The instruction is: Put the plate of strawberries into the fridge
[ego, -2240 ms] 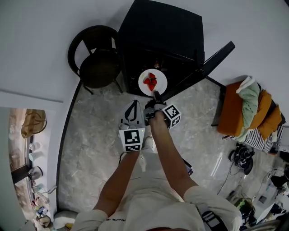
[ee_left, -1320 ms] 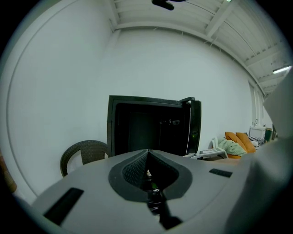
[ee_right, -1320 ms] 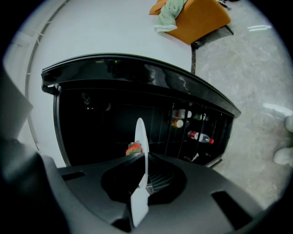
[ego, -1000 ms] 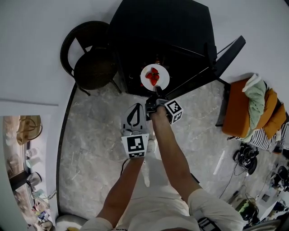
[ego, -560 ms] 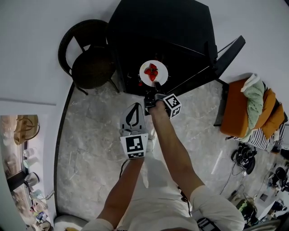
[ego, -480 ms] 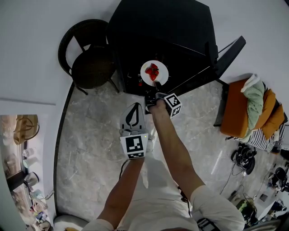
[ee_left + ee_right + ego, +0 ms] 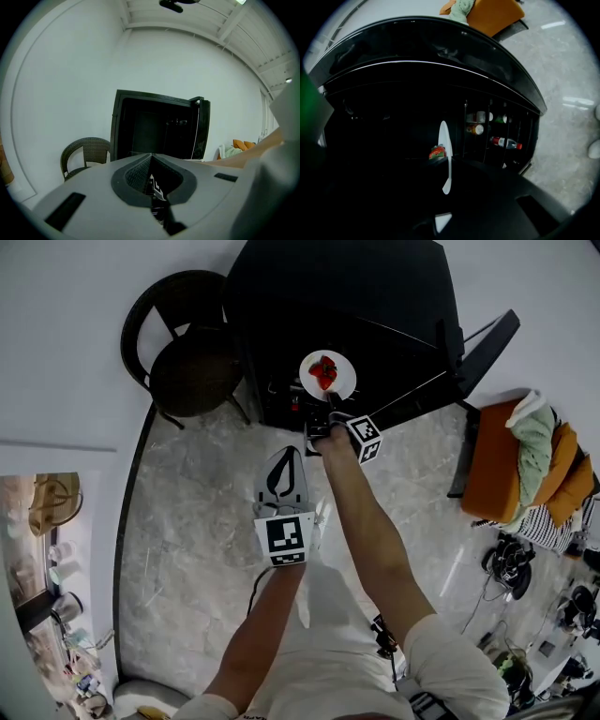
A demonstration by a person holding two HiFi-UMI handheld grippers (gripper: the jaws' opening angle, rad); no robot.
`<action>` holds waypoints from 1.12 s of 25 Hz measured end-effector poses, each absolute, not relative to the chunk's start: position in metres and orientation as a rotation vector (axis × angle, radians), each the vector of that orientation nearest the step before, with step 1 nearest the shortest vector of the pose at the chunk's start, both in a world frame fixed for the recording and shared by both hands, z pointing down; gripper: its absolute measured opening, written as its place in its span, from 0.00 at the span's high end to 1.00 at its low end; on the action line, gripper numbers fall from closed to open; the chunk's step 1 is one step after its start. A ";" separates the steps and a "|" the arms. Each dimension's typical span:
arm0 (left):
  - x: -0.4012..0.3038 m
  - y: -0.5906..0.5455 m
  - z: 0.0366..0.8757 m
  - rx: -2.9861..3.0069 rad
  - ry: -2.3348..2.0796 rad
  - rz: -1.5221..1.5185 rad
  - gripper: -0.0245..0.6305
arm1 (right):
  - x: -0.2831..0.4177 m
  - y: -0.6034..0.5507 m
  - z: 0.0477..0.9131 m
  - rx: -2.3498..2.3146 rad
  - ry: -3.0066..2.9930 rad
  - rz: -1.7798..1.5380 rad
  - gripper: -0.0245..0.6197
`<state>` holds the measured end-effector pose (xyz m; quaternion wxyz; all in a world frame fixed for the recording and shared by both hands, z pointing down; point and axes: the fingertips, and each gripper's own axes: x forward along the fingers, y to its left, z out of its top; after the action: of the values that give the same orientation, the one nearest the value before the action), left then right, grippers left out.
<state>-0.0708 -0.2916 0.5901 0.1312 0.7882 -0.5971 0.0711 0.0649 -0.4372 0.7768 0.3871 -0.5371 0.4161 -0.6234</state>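
Note:
A white plate with red strawberries hangs in the dark opening of the black fridge. My right gripper is shut on the plate's near rim. In the right gripper view the plate shows edge-on, with the strawberries to its left and my right gripper clamped on its lower edge. My left gripper is held back over the floor, shut on nothing. In its own view the left gripper points at the open fridge.
The fridge door stands swung open to the right, its shelves holding bottles and cans. A dark wicker chair sits left of the fridge. An orange seat piled with clothes is at the right. The floor is grey marble.
My right gripper has carried the plate forward, deeper into the fridge opening. The left gripper has stayed about where it was, still shut.

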 end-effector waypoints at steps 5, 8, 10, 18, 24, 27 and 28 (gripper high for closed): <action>-0.073 -0.293 0.591 2.297 -1.733 0.207 0.96 | 0.073 -0.445 0.795 -1.397 1.047 -1.559 0.93; -0.074 -0.293 0.591 2.297 -1.726 0.205 0.96 | 0.073 -0.447 0.798 -1.432 1.067 -1.560 0.93; -0.073 -0.292 0.589 2.308 -1.719 0.197 0.96 | 0.071 -0.444 0.798 -1.460 1.054 -1.577 0.93; -0.066 -0.294 0.585 2.342 -1.690 0.188 0.96 | 0.066 -0.449 0.805 -1.482 1.017 -1.586 0.93; -0.066 -0.297 0.589 2.336 -1.685 0.186 0.96 | 0.071 -0.457 0.816 -1.498 1.023 -1.574 0.93; -0.064 -0.301 0.589 2.343 -1.678 0.182 0.96 | 0.069 -0.458 0.811 -1.500 1.015 -1.571 0.93; -0.063 -0.302 0.588 2.344 -1.676 0.178 0.96 | 0.070 -0.459 0.813 -1.499 1.014 -1.566 0.93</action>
<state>-0.0632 -0.3020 0.5881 0.1269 0.8054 -0.5758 0.0610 0.0702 -0.4594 0.8126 0.3655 -0.5830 0.3945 -0.6091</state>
